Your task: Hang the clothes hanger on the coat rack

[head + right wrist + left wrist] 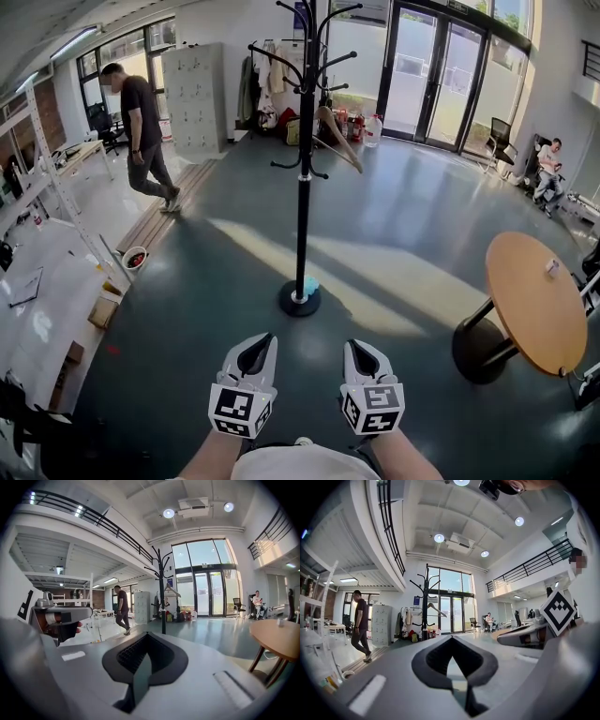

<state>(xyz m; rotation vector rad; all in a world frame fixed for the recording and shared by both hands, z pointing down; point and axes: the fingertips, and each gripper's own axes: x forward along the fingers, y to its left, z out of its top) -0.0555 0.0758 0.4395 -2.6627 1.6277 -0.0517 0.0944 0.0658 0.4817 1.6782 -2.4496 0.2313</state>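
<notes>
A black coat rack (304,169) stands on the dark floor straight ahead, on a round base. A wooden clothes hanger (337,136) hangs from one of its arms, on the right side of the pole. Both grippers are held low and close to my body, well short of the rack. My left gripper (265,339) is shut with nothing in it, and my right gripper (351,345) is shut and empty too. In the left gripper view the coat rack (426,602) and hanger (433,607) appear far off beyond the closed jaws. The right gripper view shows the coat rack (162,592) likewise distant.
A round wooden table (534,300) stands at the right. A person (145,131) walks at the back left near white lockers (194,94). Another person (547,169) sits at the far right. White work tables and a shelf frame (47,281) line the left side.
</notes>
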